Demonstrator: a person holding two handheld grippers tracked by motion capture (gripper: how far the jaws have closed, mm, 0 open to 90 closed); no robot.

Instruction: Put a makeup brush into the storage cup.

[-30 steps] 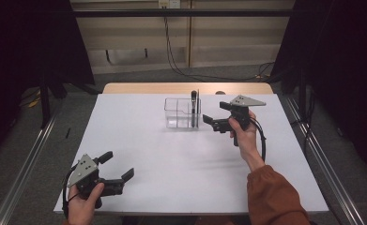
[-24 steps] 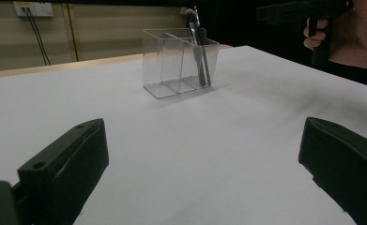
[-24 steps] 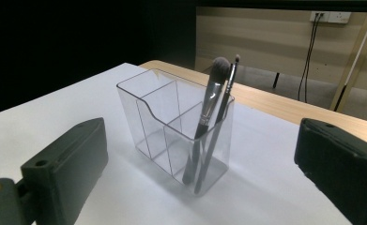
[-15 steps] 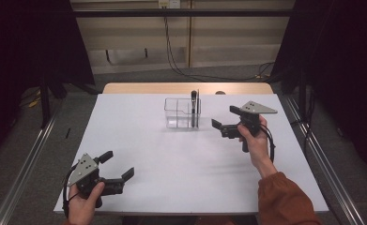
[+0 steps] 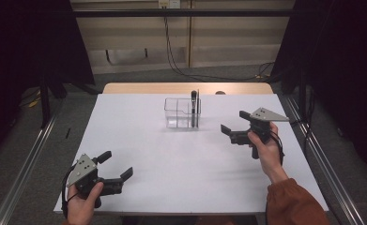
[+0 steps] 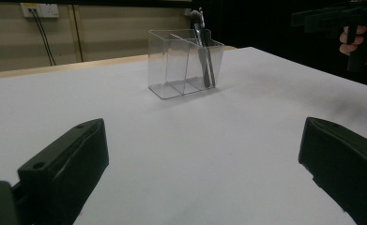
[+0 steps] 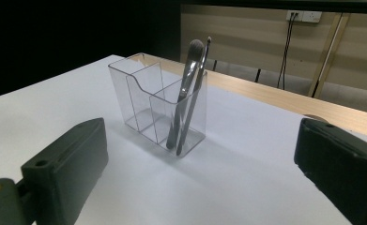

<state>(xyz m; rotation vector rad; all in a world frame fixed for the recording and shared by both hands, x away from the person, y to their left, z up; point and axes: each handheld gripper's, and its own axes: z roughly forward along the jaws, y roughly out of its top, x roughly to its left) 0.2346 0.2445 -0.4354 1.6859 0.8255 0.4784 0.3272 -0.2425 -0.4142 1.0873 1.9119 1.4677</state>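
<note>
Both claws apart, nothing held

Clear organizer (image 5: 182, 112) sits at 12 o'clock, two brushes (image 7: 187, 93) in its end compartment; the right gripper (image 5: 235, 131) nearby could tip that light box; the left gripper (image 5: 115, 171) idles at 7

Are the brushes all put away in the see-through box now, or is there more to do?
Looks done: two brushes stand in one end compartment of the clear organizer; its other compartments look empty. In hand: nothing; the left gripper and right gripper are both open, apart from the organizer. Left: no loose brushes lie on the white table, so perhaps nothing.
</note>
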